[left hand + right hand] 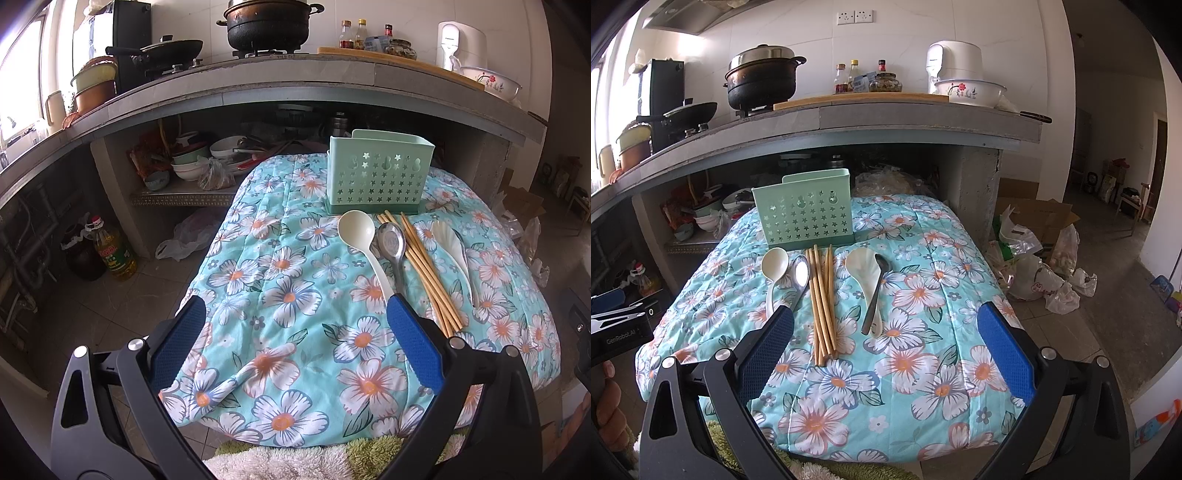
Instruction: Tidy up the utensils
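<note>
The left gripper (295,317) hides the ladle (356,236) handle's end; "GenRobot.AI" reads on its body in the right view. Both grippers hover over the floral cloth (923,295), jaws wide apart and empty. Spoons (801,275) and chopsticks (822,302) lie before the green holder (803,218).

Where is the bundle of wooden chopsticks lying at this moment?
In the right wrist view the wooden chopsticks lie on the floral cloth, just before the green holder, between the metal spoon and the white shell-shaped spoon.

Ladle (355,236) handle end behind a blue pad (413,343)
</note>
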The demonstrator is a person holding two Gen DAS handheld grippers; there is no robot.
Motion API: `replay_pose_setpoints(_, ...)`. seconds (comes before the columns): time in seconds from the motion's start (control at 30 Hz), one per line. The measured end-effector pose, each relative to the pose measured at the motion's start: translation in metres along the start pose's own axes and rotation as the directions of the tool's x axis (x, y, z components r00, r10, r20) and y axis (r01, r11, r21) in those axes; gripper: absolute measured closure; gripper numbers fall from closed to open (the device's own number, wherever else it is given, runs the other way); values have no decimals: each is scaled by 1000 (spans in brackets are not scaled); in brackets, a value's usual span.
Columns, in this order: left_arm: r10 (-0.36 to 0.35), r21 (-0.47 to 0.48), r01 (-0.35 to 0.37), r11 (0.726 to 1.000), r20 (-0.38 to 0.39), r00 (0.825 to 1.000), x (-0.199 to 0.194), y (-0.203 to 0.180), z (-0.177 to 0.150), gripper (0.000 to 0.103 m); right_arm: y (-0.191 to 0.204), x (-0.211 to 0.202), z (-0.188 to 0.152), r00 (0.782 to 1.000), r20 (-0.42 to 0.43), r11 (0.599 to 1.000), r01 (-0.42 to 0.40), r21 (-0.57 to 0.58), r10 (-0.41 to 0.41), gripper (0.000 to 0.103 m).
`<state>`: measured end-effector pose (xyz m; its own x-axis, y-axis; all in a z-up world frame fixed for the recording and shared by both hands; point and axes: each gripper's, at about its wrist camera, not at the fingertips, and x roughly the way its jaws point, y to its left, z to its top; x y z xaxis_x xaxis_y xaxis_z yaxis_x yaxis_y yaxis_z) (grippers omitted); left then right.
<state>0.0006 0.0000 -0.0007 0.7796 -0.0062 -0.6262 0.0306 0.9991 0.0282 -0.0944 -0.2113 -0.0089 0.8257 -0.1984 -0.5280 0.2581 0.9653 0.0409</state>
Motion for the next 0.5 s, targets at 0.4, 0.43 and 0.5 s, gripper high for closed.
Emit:
replay_pose_setpoints(0.4,0,-1,0,1000,-3,1000,0,0,0,8,1,0,-1,1000,-2,1000,-1,0,1,6)
replay_pose_setpoints(0.43,-1,-2,1,1000,-3,1000,0,0,0,8,1,0,-1,1000,-2,1000,-1,0,1,6)
replay_pose_setpoints(0.5,-1,-2,1,1000,-3,1000,0,0,0,8,2,-1,-1,1000,-4,1000,-1,0,1,6)
